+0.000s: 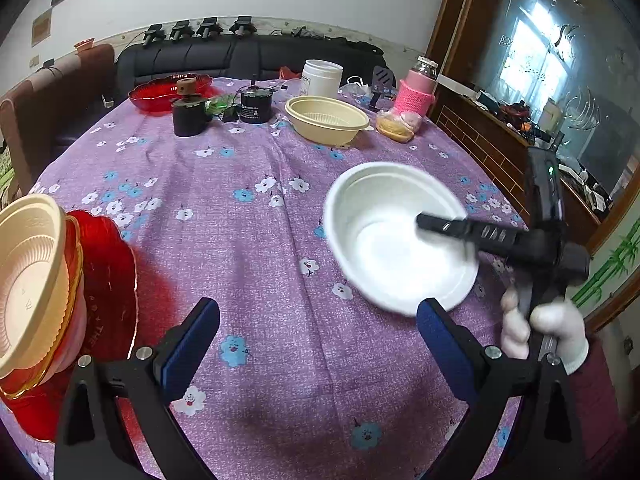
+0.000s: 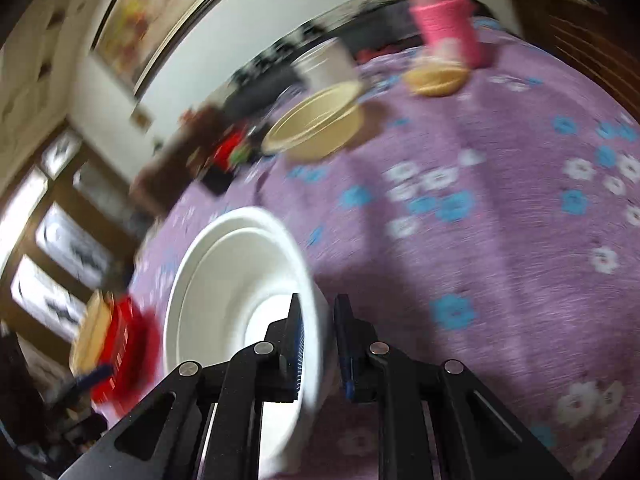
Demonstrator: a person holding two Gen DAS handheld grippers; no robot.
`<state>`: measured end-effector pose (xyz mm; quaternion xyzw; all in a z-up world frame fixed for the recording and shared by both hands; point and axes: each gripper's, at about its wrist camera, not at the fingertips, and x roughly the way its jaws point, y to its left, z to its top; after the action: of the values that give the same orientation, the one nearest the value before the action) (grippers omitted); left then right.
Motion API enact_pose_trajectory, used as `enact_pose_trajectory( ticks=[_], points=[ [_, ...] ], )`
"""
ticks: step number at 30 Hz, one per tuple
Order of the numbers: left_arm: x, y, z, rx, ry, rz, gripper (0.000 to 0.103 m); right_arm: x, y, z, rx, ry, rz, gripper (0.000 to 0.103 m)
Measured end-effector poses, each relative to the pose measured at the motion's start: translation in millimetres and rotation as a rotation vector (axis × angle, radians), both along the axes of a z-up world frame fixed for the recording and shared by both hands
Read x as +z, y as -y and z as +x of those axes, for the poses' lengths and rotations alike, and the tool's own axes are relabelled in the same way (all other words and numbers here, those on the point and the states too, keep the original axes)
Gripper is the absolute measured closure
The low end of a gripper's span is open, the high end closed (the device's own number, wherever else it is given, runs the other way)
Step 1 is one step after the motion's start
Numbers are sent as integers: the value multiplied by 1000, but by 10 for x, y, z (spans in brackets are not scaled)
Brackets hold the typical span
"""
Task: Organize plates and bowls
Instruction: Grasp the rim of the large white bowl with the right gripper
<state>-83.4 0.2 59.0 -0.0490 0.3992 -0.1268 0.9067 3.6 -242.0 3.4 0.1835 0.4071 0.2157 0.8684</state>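
My right gripper is shut on the rim of a white bowl and holds it tilted above the purple floral tablecloth. In the left wrist view the same white bowl hangs at the right with the right gripper reaching into it from the right. My left gripper is open and empty over the cloth. A cream bowl sits on a stack of red plates at the far left. Another cream bowl stands at the back; it also shows in the right wrist view.
At the back of the table stand a red dish, a black pot, a black canister, a white jar, a pink-sleeved bottle and bagged food. A wooden cabinet is at the right.
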Motion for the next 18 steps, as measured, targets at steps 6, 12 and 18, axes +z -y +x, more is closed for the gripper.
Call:
enact_pose_trajectory(
  ticks=[6, 12, 18],
  points=[
    [-41, 22, 36, 7, -11, -8, 4, -61, -272, -112, 42, 8, -109, 87],
    [-83, 68, 86, 8, -33, -16, 4, -40, -195, -57, 19, 7, -87, 82],
    [-16, 44, 100, 28, -39, -55, 4, 3, -107, -80, -18, 14, -57, 72]
  ],
)
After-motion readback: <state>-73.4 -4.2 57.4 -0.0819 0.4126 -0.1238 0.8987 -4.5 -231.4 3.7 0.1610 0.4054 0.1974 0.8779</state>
